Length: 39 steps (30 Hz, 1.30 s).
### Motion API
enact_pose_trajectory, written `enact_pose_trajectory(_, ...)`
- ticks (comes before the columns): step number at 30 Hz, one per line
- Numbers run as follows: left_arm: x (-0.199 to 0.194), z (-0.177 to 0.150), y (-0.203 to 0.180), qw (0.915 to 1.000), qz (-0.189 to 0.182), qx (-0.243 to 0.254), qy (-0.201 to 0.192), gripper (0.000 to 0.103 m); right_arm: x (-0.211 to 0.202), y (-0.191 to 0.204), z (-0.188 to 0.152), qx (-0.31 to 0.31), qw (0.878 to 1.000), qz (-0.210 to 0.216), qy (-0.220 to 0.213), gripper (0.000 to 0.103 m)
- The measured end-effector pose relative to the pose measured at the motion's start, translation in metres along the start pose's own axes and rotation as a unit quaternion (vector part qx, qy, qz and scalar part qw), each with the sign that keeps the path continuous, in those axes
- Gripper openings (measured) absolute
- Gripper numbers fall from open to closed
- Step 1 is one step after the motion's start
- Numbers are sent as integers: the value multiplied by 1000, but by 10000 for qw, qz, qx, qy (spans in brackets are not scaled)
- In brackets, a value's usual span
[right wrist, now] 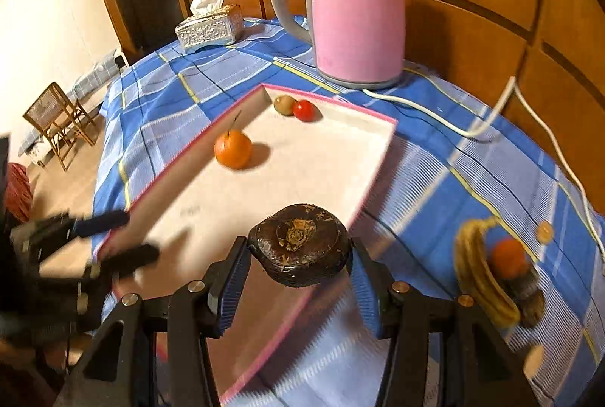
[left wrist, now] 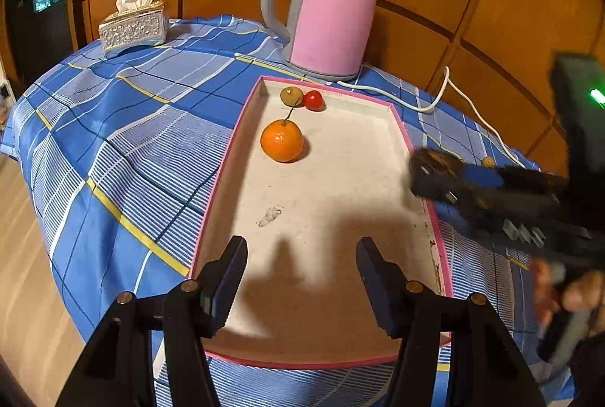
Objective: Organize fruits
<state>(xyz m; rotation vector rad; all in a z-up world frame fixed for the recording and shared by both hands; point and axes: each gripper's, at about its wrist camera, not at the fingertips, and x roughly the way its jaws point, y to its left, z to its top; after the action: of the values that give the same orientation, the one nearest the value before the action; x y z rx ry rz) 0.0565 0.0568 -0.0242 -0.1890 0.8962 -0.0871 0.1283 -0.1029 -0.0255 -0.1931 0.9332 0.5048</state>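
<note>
A white tray with a pink rim [left wrist: 340,180] [right wrist: 302,161] lies on the blue checked cloth. In it are an orange with a stem [left wrist: 281,140] [right wrist: 232,149], a greenish-brown fruit [left wrist: 291,95] [right wrist: 284,104] and a red tomato [left wrist: 313,100] [right wrist: 304,110] at the far corner. My left gripper [left wrist: 301,248] [right wrist: 141,233] hovers open over the tray's near end with nothing between its fingers. My right gripper [right wrist: 298,248] [left wrist: 438,176] is shut on a dark brown round fruit [right wrist: 298,240] [left wrist: 435,159], held above the tray's right edge.
A pink kettle [left wrist: 332,13] [right wrist: 355,10] stands behind the tray, its white cord [right wrist: 472,131] trailing right. A tissue box [left wrist: 132,27] sits far left. On the cloth to the right lie bananas [right wrist: 480,271], another orange [right wrist: 508,257] and a small yellow fruit [right wrist: 544,231].
</note>
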Motion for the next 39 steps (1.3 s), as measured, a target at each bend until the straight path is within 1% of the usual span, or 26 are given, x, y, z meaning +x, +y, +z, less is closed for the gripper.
enact_pose_trajectory(2, 0, -1, 0, 10000, 7, 9, 12, 61, 14, -2, 10, 139, 9999, -10, 5, 53)
enact_pose_trajectory(4, 1, -1, 1, 10000, 22, 4, 14, 61, 20, -4, 14, 268, 9996, -81, 9, 66)
enact_pose_trajectory(5, 1, -1, 2, 10000, 25, -2, 14, 61, 20, -5, 14, 350, 9993, -124, -30, 67)
enact_pose_trajectory(10, 2, -2, 3, 10000, 20, -33, 40, 61, 5, -11, 7, 482, 9985, -174, -167, 67)
enact_pose_trajectory(13, 1, -2, 0, 10000, 1, 8, 30, 61, -4, -18, -1, 663, 9974, -182, -200, 67)
enact_pose_trajectory(17, 0, -2, -4, 10000, -28, 64, 31, 61, -13, -26, -17, 869, 9956, -265, -218, 67)
enact_pose_trajectory(19, -1, -2, -6, 9999, -44, 109, 17, 61, -18, -29, -26, 923, 9948, -376, -208, 67)
enact_pose_trajectory(26, -3, -2, -15, 9996, -98, 267, 33, 61, -43, -48, -63, 1297, 9896, -571, -243, 67)
enact_pose_trajectory(34, -4, -3, -32, 9983, -209, 537, 61, 61, -73, -77, -119, 1892, 9770, -965, -162, 67)
enact_pose_trajectory(39, -5, -1, -50, 9963, -321, 798, 44, 61, -88, -96, -150, 2326, 9655, -1163, -109, 67)
